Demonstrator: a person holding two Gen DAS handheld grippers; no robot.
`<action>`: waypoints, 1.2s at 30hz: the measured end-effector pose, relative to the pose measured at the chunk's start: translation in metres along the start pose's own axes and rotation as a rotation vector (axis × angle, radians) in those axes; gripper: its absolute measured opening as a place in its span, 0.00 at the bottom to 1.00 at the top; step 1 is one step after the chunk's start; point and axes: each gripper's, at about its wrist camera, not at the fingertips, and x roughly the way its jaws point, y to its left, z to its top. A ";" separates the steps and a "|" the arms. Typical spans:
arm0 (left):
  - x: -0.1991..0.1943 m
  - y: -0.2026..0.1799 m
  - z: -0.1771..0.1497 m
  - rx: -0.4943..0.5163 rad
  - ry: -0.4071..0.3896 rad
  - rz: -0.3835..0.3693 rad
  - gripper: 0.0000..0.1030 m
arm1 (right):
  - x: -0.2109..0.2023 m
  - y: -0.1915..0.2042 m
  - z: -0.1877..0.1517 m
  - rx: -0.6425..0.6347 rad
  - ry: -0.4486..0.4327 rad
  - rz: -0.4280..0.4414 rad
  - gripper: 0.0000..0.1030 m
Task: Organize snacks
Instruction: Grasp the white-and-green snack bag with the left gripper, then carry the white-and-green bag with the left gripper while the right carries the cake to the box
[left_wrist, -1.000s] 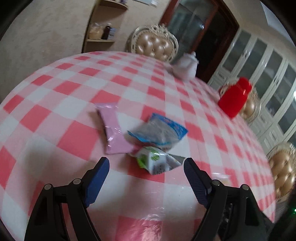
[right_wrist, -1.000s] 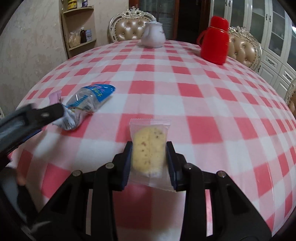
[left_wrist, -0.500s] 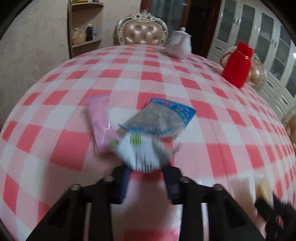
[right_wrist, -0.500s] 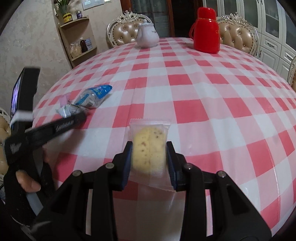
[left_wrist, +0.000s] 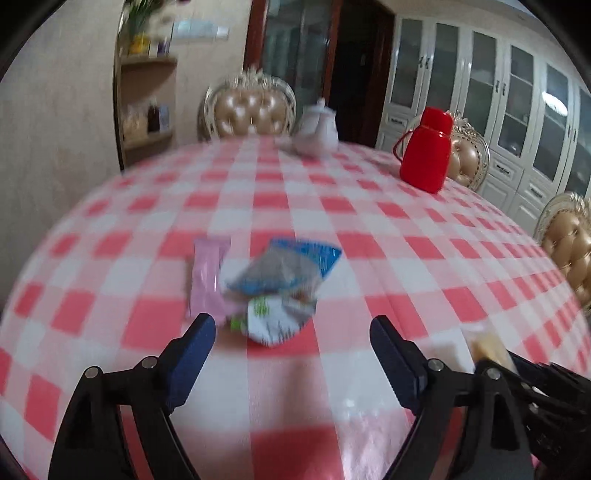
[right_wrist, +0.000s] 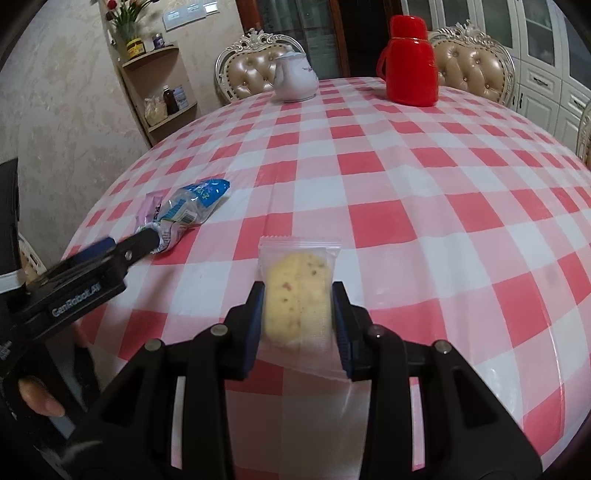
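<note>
My left tool (left_wrist: 291, 332): jaws opening, spread wide with nothing pressed between the pads; the white-and-green packet (left_wrist: 271, 321) lies on the cloth just beyond the tips, and I cannot tell from this blurred view whether either pad touches it.
My right tool (right_wrist: 299, 306): clamped on the clear-wrapped yellow cake (right_wrist: 297, 295), a pad against each side, the wrapper's top edge sticking out past the tips above the cloth.
Snack pile: the pink packet (left_wrist: 207, 277), the blue-and-clear bag (left_wrist: 291, 269) and the white-and-green packet sit bunched together, the bag overlapping the white-and-green one, the pink one lying alongside on the left.
Pile from my right-hand camera: it sits at the left part of the surface (right_wrist: 424, 177), well apart from the cake, with one finger (right_wrist: 144, 245) of my left tool reaching its near end.
Surface: round, covered in red-and-white check.
Far edge: a white teapot (right_wrist: 295, 79) and a red flask (right_wrist: 410, 62) stand near each other, well away from the snacks.
My hand: a thumb (right_wrist: 38, 398) shows at the lower left, on the left tool's handle.
</note>
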 end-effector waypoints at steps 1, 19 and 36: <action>0.004 -0.002 0.001 0.025 0.000 0.019 0.84 | 0.000 0.001 0.000 -0.002 0.002 0.002 0.38; 0.012 0.000 -0.004 0.014 0.075 -0.051 0.38 | -0.002 0.010 -0.002 -0.030 -0.002 0.020 0.38; -0.049 -0.032 -0.037 0.032 0.004 -0.018 0.39 | -0.034 -0.007 -0.030 0.068 -0.032 0.019 0.38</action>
